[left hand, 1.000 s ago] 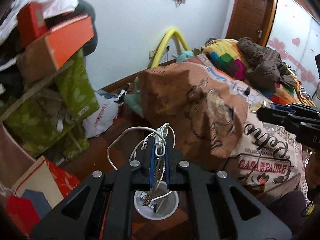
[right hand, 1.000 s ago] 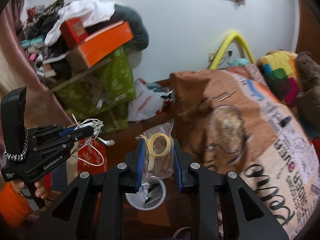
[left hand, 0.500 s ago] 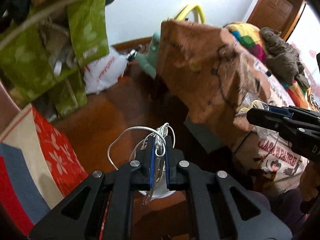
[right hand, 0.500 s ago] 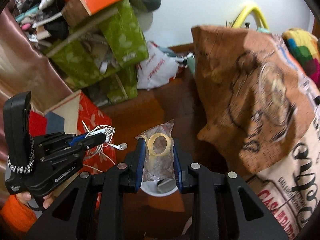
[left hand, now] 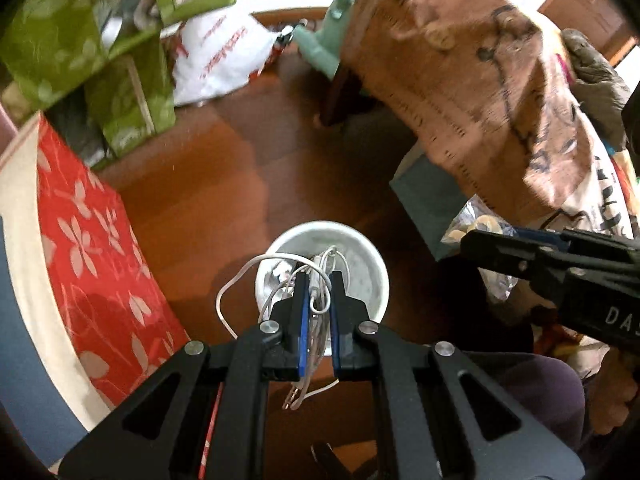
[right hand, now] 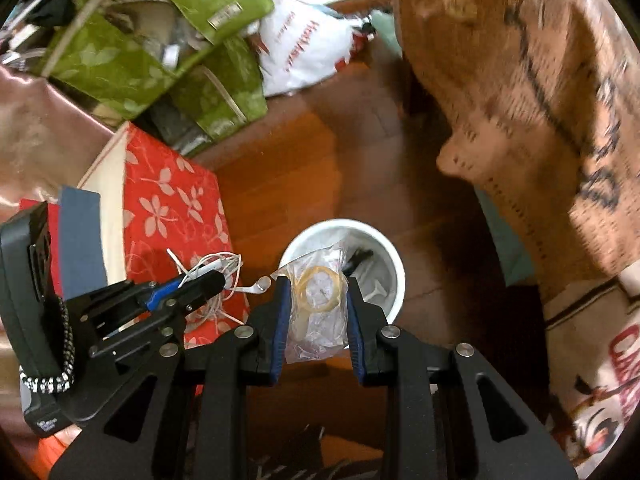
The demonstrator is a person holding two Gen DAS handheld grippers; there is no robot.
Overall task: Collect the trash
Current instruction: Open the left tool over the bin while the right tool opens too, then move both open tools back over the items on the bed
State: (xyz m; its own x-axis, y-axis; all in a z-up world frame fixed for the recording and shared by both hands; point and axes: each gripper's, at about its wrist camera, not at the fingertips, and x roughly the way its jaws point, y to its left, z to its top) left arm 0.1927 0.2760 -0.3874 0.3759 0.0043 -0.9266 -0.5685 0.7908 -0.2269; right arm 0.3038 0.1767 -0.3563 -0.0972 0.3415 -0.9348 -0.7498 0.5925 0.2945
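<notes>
Brown wooden floor [left hand: 224,184] fills the middle of both views, and on it stands a small white bin [left hand: 372,256], the landmark for everything else. Seen from the left wrist, the left claw [left hand: 318,280] points steeply down right over the bin's mouth, its blue pads pinched tight on a tangle of white earphone cord [left hand: 316,268]; loops of the cord spill out to the left of the bin's rim and a plug end dangles below the pads. Seen from the right wrist, the right claw [right hand: 316,284] hangs over the bin's near-left rim [right hand: 396,264], jaws closed partway on a clear plastic bag [right hand: 318,308] with a yellow rubber band inside. Left of the bin lies a red flowered box [right hand: 168,200]. Behind it sit green bags [right hand: 216,92] and a white shopping bag [right hand: 308,52]. To the bin's right hangs a brown printed blanket [right hand: 520,92].
</notes>
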